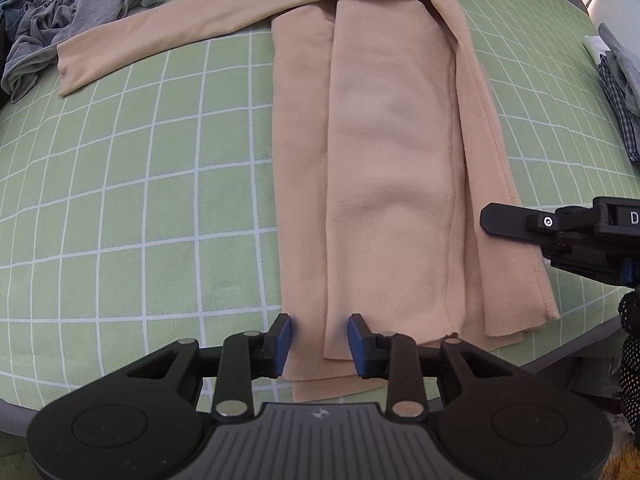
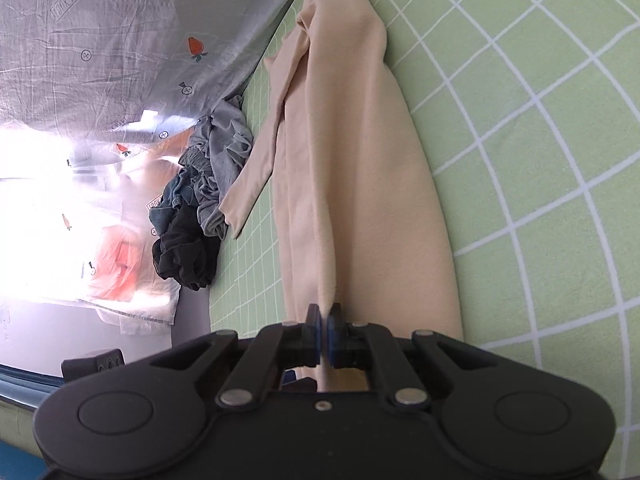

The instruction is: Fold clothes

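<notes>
pile of unfolded clothes far left on green checked table | beige top at centre, right side folded in, left sleeve out | left gripper spread astride hem | right gripper pinching hem edge | step: lengthwise fold; next likely left sleeve

We see a soft, matt beige fleece garment on the green checked cloth of the counter; our tongs are matt black plastic.
</notes>
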Demonstrator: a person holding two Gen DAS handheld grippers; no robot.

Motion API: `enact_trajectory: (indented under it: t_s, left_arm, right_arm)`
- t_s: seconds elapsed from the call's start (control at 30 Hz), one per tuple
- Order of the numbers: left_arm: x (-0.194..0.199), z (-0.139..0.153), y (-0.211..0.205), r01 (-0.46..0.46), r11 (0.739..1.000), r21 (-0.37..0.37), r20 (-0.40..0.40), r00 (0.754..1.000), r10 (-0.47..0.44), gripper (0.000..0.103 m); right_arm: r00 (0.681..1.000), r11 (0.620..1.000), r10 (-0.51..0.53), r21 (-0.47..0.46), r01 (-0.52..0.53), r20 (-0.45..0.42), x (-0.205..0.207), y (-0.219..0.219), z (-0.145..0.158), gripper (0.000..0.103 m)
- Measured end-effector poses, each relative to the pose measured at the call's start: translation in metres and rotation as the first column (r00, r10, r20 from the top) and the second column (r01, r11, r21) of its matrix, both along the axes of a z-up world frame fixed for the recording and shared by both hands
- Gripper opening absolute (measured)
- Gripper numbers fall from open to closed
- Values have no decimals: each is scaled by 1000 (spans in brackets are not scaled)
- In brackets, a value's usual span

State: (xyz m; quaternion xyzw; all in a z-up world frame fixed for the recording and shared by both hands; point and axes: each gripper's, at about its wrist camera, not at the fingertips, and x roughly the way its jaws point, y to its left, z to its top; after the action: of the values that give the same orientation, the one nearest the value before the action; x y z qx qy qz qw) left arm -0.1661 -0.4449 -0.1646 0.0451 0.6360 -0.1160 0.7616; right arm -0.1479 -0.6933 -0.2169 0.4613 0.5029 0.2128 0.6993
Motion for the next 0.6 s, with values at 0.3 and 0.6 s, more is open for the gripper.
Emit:
enact_trajectory:
  t_s: [0.3, 0.6]
  left_arm:
    - [1, -4, -1, 16, 1000, -14, -3, 1000, -16, 37]
    - [12, -5, 10, 10, 999, -33, -23, 1000, -11, 39]
  right_arm:
    - [985, 991, -66, 103, 83, -162, -10, 0, -33, 4]
    - [988, 988, -60, 132, 79, -143, -10, 4, -25, 31]
